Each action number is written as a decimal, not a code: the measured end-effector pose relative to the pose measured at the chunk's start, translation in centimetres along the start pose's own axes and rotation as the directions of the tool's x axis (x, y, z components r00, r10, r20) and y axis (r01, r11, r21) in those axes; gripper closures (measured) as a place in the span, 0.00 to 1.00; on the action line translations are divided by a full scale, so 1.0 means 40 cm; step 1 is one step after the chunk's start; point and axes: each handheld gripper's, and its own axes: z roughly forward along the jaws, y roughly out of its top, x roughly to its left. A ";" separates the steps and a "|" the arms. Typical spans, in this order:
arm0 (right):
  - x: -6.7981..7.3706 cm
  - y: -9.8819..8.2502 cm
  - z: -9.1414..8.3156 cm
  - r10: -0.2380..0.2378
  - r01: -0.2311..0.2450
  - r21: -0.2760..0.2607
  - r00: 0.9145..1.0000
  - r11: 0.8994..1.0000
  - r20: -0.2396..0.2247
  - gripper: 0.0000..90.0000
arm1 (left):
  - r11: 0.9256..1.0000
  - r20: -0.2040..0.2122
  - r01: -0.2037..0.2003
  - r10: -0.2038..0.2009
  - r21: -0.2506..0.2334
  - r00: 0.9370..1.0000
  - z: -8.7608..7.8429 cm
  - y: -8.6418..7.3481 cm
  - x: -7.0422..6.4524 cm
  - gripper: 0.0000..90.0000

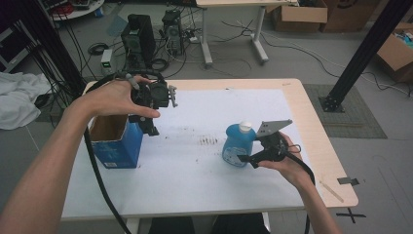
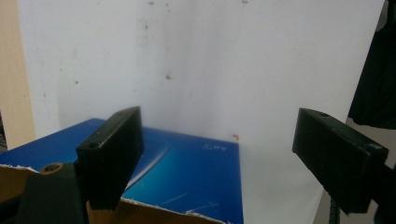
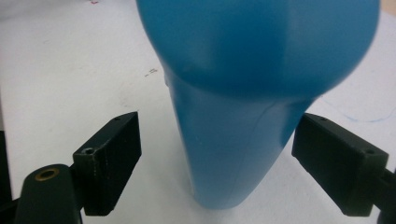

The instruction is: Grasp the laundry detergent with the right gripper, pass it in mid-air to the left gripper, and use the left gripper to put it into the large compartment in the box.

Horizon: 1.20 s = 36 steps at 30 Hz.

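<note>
A person sits at a table (image 1: 311, 146) with a light wood edge and a white sheet (image 1: 195, 161) on top. Each hand holds a black gripper.

The left gripper (image 1: 155, 105) is up in the air, over the open top of a blue cardboard box (image 1: 117, 141). The box stands on the left side of the white sheet, and its inside is brown. In the left gripper view, the two black jaws are wide apart and nothing is between them. Below them you can see a blue side of the box (image 2: 187, 177) with its torn brown edge, and the white sheet (image 2: 261, 70) past it.

The right gripper (image 1: 253, 157) is low, near the right side of the table. It is just beside a blue plastic bottle (image 1: 237, 144) with a white cap (image 1: 245, 126). The bottle stands upright on the white sheet, well apart from the box. In the right gripper view, the jaws are open wide, and the blue bottle (image 3: 233, 154) stands between them. The jaws do not touch it; there is a gap on both sides.

Some small dark marks (image 1: 207, 140) are on the sheet between the box and the bottle.

Past the table, on the grey floor, there are computer towers (image 1: 139, 39), black cables and cardboard boxes (image 1: 299, 17).
</note>
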 end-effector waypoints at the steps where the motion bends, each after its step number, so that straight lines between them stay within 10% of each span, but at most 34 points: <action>1: -0.001 -0.001 0.003 0.002 -0.002 -0.006 1.000 1.000 -0.002 0.17 | 1.000 0.001 0.001 -0.001 -0.001 1.000 0.000 -0.001 0.000 0.19; 36: -0.008 -0.023 0.045 0.020 -0.022 -0.146 1.000 0.989 -0.014 0.32 | 1.000 0.006 0.010 -0.010 -0.016 1.000 0.008 -0.014 0.002 0.19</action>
